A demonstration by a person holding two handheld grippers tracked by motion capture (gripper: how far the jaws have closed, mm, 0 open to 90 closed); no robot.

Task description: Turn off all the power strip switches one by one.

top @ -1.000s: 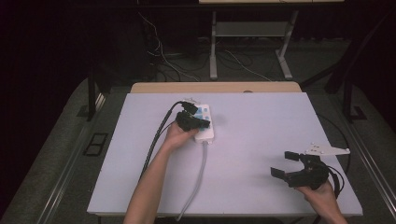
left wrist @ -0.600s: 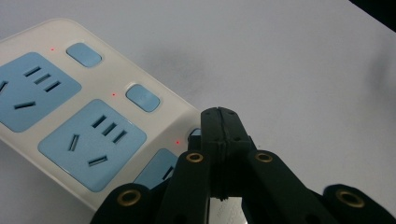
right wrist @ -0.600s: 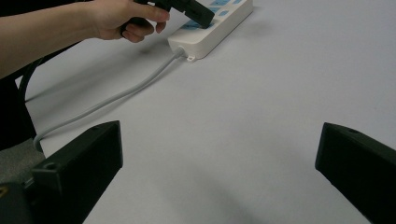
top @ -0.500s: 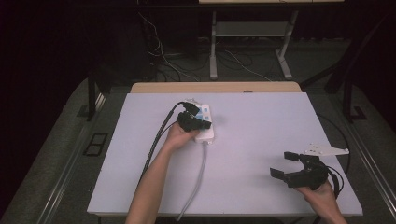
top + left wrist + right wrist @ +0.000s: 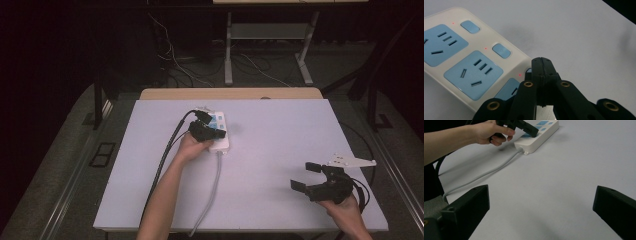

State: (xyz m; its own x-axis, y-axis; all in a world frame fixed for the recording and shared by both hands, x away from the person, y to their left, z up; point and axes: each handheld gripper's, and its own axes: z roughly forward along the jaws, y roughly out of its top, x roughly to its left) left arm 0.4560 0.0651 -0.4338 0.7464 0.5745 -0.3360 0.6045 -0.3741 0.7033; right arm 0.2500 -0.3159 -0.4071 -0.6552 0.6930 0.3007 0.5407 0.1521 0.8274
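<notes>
The power strip point(image 5: 219, 131) lies on the worktop point(image 5: 280, 140) just above the high view's centre. The left hand-held gripper point(image 5: 541, 65), jaws clenched together, presses its tip on the strip's near switch. The right hand-held gripper point(image 5: 310, 176) sits released at lower right, well apart.

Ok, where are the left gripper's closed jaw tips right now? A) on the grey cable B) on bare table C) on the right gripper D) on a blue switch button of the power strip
D: the left gripper, jaws shut, has its tip at a blue button on the power strip.
</notes>
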